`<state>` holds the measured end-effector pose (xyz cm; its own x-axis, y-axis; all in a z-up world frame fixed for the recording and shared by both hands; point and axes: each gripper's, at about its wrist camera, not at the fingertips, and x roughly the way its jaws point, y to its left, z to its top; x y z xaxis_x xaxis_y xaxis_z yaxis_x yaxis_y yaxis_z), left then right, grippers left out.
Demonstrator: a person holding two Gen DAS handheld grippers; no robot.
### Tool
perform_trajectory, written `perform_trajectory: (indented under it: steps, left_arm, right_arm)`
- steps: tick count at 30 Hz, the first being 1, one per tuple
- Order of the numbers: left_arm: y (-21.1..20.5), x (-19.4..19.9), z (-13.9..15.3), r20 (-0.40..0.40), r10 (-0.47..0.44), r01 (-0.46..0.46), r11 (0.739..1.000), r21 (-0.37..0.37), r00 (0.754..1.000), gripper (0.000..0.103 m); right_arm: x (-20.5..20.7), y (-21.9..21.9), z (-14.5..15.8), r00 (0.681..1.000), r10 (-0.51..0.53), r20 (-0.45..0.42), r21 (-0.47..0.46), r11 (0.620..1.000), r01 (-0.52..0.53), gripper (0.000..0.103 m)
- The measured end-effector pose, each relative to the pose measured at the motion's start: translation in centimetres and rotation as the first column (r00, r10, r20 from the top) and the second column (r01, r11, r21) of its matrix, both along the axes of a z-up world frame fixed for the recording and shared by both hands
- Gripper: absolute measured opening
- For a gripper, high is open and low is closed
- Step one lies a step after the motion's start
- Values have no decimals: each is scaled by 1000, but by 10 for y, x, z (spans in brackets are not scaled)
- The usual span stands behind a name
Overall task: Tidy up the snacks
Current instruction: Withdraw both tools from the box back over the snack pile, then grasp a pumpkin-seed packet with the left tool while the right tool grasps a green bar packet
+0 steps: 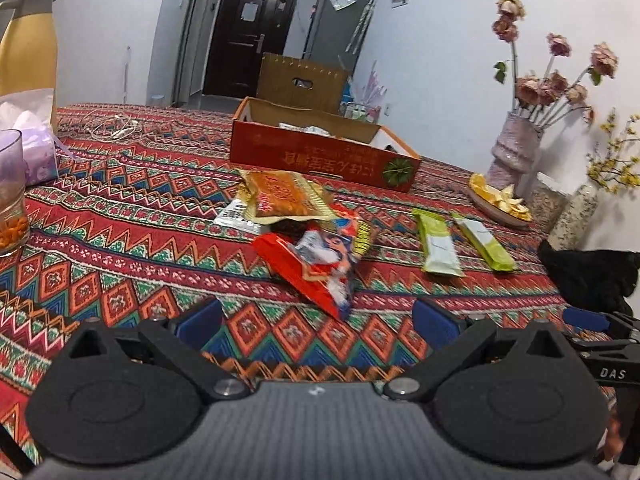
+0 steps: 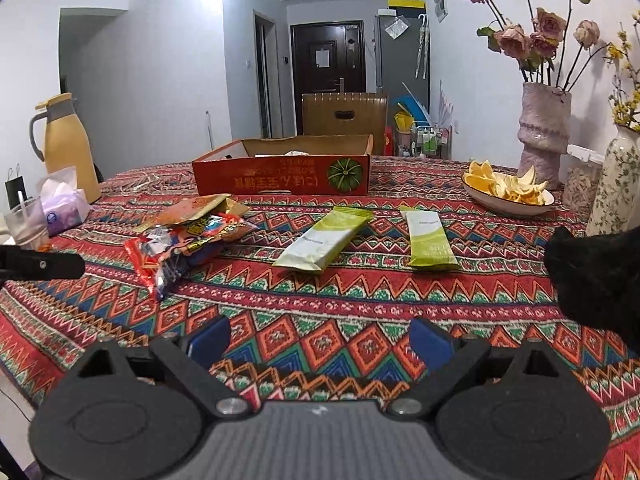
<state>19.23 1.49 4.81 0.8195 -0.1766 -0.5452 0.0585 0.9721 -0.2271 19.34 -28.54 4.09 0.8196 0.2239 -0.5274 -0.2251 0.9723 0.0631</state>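
**Both grippers spread and empty, snacks loose on the patterned cloth**

My left gripper (image 1: 318, 322) hangs low over the tablecloth (image 1: 120, 216) with its blue pads (image 1: 199, 323) wide apart and nothing between them. At the right edge of its view I see part of the other tool, and the letters "DAS" are readable on it. My right gripper (image 2: 320, 342) is likewise spread, holding nothing, above bare cloth.

Just ahead of the left gripper lies a heap of snack packets (image 1: 304, 236): a red one with a cartoon figure in front, an orange-and-gold one on top behind it, and a white one poking out at the left. Their print is too blurred for me to read. To the right of the heap, apart from it, lie two green bars (image 2: 326, 238), side by side but not touching; the lettering on them is too small to make out.

Beyond the snacks stands an open red carton (image 2: 280, 180), with upside-down Chinese characters and a green pumpkin picture on its near wall. Right of it sits a dish of orange peel (image 2: 508, 194), beside a pink vase (image 2: 544, 132) of dried roses.
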Motion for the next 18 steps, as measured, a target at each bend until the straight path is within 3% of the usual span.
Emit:
perform_trajectory:
  steps: [7,12,18]
  left_arm:
    - [31,39,2,52,83,-86,994,61,995,103]
    - [65,98,-6,39,177,-181,961,208,983,99]
    - [79,171,-24,-48,131,-120,975,187,990,99]
  right_arm:
    - [36,8,-4,1000,-5,-26,-6,1000,5,96]
    - [66,15,-4,999,-6,-32,-13,1000,5,96]
    - [105,25,-3,999,-11,-30,-40,999,10,96]
